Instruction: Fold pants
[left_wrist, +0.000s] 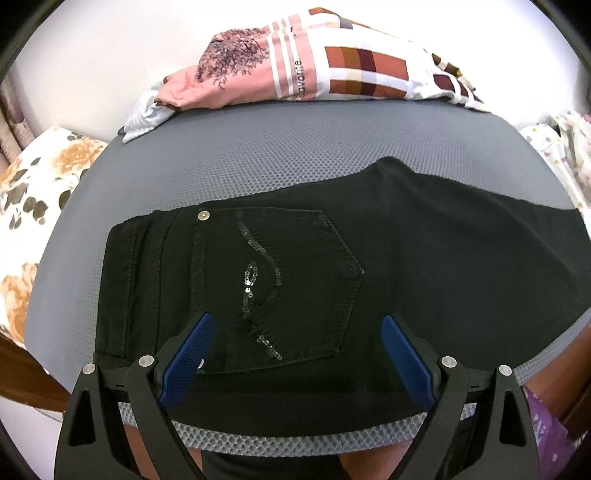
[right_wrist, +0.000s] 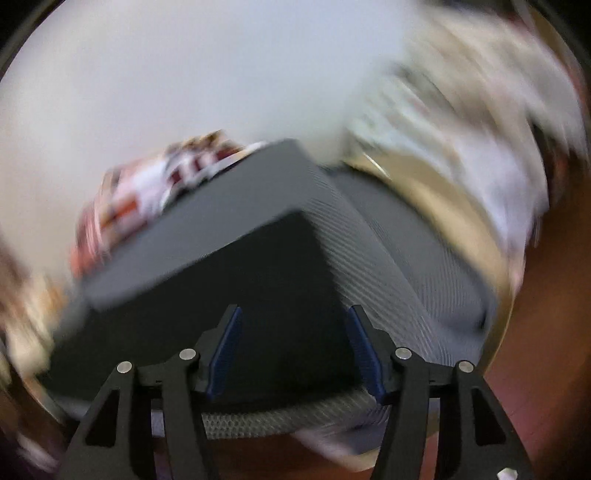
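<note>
Black pants (left_wrist: 406, 258) lie flat across the grey mat (left_wrist: 258, 166), waistband to the left, a sequined back pocket (left_wrist: 280, 288) facing up. My left gripper (left_wrist: 297, 325) is open and empty, its blue pads (left_wrist: 192, 354) hovering above the near edge of the pants at the pocket. In the blurred right wrist view the pants (right_wrist: 258, 280) appear as a dark band on the mat (right_wrist: 406, 258). My right gripper (right_wrist: 295, 314) is open and empty above their near edge.
A pile of folded clothes (left_wrist: 314, 62), pink and checked, sits at the mat's far edge. A floral pillow (left_wrist: 33, 206) lies left of the mat. More light fabric (left_wrist: 565, 147) lies to the right. A white wall stands behind.
</note>
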